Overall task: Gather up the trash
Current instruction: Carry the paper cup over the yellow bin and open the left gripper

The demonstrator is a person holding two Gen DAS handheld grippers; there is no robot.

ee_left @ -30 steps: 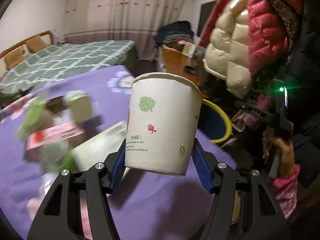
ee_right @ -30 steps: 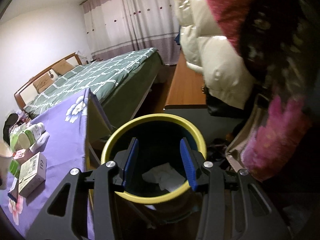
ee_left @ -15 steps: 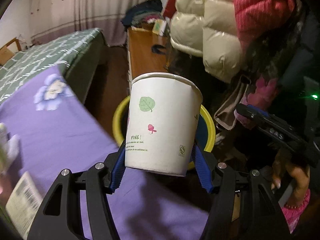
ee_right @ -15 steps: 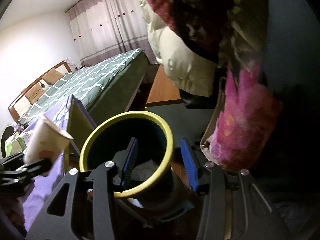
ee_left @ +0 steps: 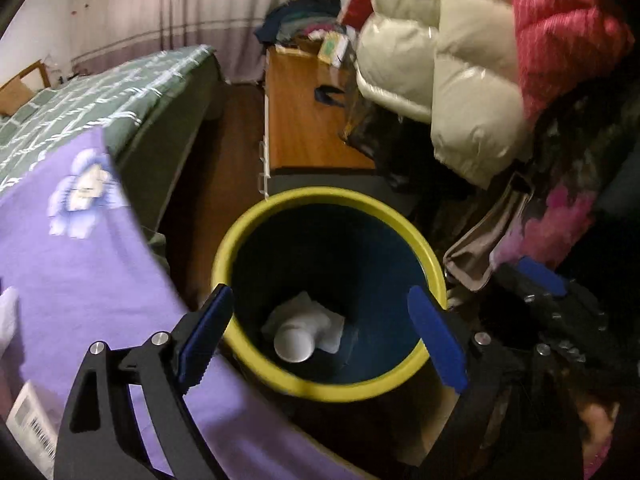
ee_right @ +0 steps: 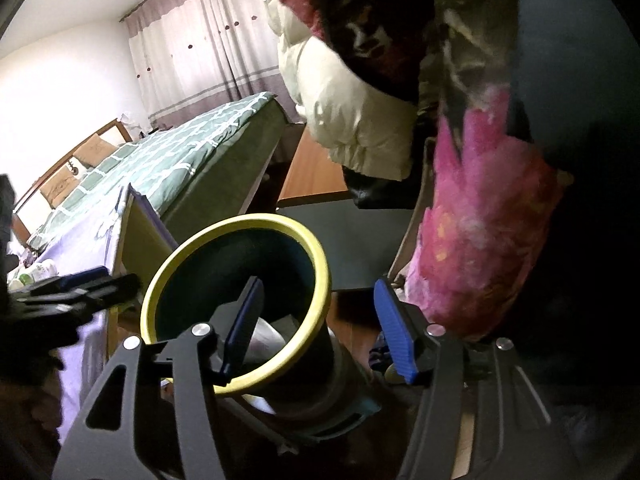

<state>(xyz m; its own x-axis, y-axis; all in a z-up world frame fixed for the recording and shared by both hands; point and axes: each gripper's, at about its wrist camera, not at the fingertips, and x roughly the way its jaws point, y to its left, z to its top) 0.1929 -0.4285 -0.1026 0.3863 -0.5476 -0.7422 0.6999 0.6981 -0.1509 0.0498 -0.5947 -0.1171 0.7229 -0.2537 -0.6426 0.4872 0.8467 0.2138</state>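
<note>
Hovering above the mouth of the trash bin (ee_left: 328,390), the left gripper (ee_left: 320,334) has its blue-padded fingers (ee_left: 206,330) spread wide with nothing between them, one pad over the near-left rim and the other over the near-right rim. The bin is a round container with a yellow rim and a dark blue inside. At its bottom lies the white paper cup (ee_left: 294,342), seen end-on as a pale round disc, resting on crumpled white paper (ee_left: 326,322). The bin stands on the floor just beside the edge of the table, whose purple cloth (ee_left: 80,260) carries a pale flower print; a white box with a barcode (ee_left: 32,428) lies on the cloth at the lower left of the left wrist view. The right gripper (ee_right: 320,330) is also spread and holds nothing: its left pad sits over the bin's opening, while its right pad is outside the rim, so the yellow rim (ee_right: 280,364) passes between the two fingers without either clearly touching it. From the right wrist view the left gripper shows as a dark blurred shape at the table's edge. Behind the bin are a wooden desk (ee_left: 308,120), a bed with a green checked cover (ee_right: 180,148), striped curtains (ee_right: 200,48), and hanging padded jackets in cream (ee_left: 452,80) and pink (ee_left: 560,24).
</note>
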